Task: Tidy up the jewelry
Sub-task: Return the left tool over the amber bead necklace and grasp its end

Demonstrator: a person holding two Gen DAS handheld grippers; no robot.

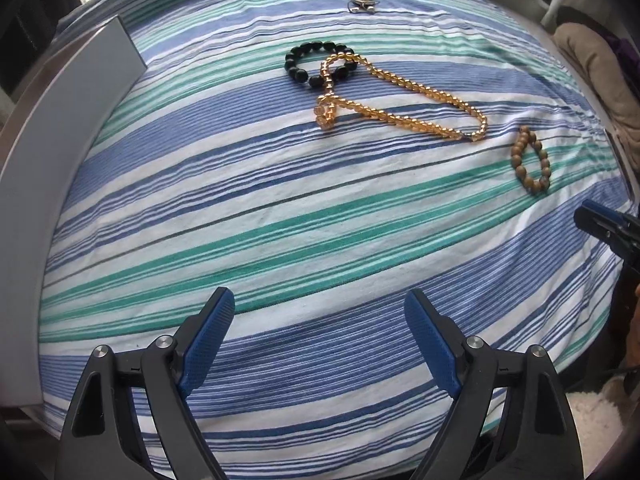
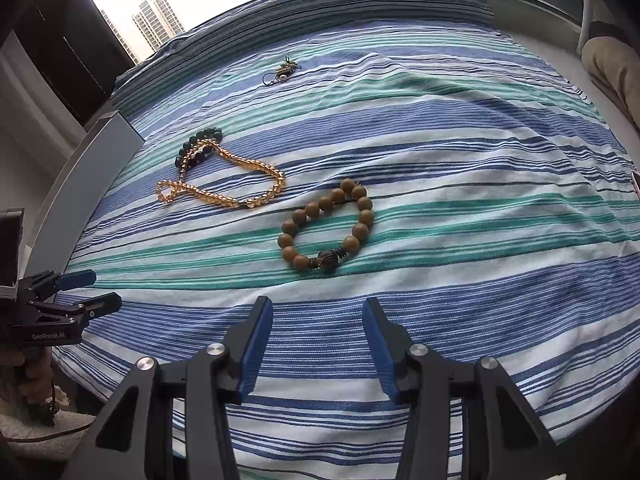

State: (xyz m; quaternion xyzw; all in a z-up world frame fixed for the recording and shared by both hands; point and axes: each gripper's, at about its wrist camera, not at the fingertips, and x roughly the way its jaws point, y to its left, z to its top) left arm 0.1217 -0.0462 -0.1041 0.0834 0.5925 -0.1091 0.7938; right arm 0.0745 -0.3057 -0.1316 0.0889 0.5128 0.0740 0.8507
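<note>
Several pieces of jewelry lie on a blue, green and white striped cloth [image 1: 280, 220]. A black bead bracelet [image 1: 291, 65] [image 2: 188, 146] is overlapped by a long amber bead necklace [image 1: 420, 88] [image 2: 256, 166]. A brown wooden bead bracelet [image 1: 514, 158] [image 2: 286, 240] lies apart, just ahead of my right gripper [image 2: 317, 302]. A small dark charm with cords [image 1: 362, 2] [image 2: 285, 69] sits at the far side. My left gripper [image 1: 319, 294] hovers wide open over bare cloth, well short of the necklace. The right gripper is partly open, with nothing between its fingers.
A grey flat panel [image 1: 80, 92] [image 2: 92, 160] leans along the cloth's left edge. Beige fabric [image 1: 592, 64] is piled at the right. In each wrist view the other gripper shows at the side [image 1: 600, 220] [image 2: 102, 289]. A window with tower blocks lies beyond.
</note>
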